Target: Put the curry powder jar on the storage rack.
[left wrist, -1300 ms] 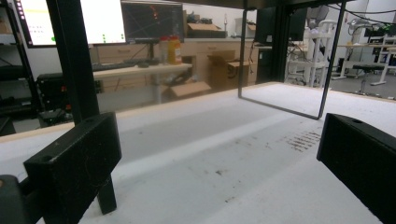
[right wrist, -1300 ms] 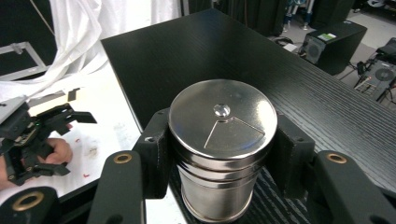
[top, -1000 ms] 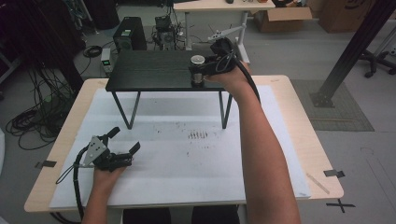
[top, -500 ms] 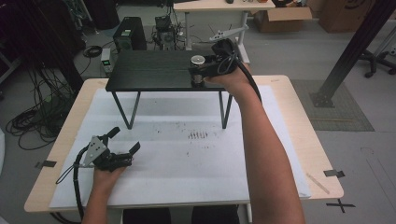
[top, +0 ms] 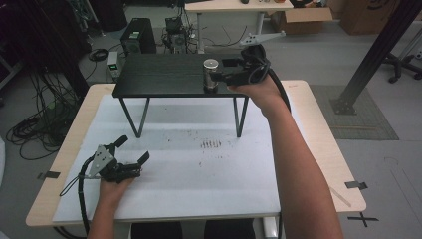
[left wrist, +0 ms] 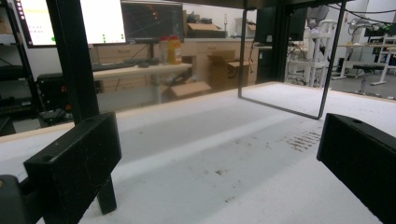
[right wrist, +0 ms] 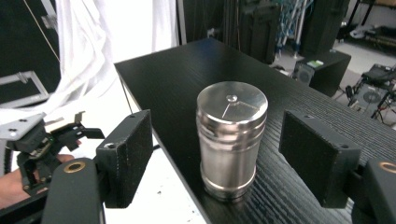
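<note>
A shiny steel canister [top: 211, 74] [right wrist: 231, 140] stands upright near the right front edge of a small black raised shelf [top: 159, 74] [right wrist: 187, 70]. My right gripper [top: 221, 71] [right wrist: 224, 158] reaches in from the right. Its jaws have just been opening and now stand on either side of the canister, with a gap between each pad and the metal. My left gripper [top: 133, 149] [left wrist: 219, 158] rests low on the white mat [top: 199, 169] at the front left. It is open, with nothing between its fingers.
The shelf stands on thin black legs [top: 240, 117] over the mat, which covers a wooden table [top: 323, 149]. Dark smudges [top: 211, 144] mark the mat's middle. Beyond the table are cables, a computer tower [top: 137, 35] and a desk. A black post [top: 378, 55] stands at the right.
My right gripper's jaws have parted from the canister, and the hand has drawn back slightly to the right. The canister stays on the shelf. My left gripper has not moved.
</note>
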Motion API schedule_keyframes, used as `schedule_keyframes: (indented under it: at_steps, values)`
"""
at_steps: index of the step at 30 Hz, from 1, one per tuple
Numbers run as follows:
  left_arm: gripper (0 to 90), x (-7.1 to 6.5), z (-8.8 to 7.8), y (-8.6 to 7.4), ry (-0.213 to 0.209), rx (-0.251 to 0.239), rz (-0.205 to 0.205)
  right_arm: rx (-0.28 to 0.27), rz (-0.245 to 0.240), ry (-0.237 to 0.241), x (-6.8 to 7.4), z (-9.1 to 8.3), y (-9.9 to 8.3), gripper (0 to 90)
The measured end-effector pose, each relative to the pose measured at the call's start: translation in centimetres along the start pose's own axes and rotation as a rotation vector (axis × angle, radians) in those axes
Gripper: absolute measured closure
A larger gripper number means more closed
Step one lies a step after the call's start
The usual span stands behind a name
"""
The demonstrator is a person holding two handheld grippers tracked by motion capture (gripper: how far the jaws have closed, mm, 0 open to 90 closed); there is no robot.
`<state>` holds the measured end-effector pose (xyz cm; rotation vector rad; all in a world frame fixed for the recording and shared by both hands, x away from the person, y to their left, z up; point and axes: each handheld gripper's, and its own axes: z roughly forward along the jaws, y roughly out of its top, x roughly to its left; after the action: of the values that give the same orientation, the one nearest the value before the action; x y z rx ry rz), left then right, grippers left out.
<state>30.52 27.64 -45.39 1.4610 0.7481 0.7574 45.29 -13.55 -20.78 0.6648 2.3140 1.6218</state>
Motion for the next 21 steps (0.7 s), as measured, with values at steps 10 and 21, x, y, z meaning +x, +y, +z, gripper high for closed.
schedule_keyframes:
  at_steps: [10, 21]
  values:
    - [0.2, 0.0, 0.0, 0.0, 0.001, 0.000, -0.002, -0.041, -0.005, 0.020, 0.7, -1.8, -1.7, 21.5]
    - [0.2, 0.0, 0.0, 0.0, 0.000, 0.000, 0.000, -0.097, -0.063, 0.053, 2.4, -2.4, -3.4, 13.1]
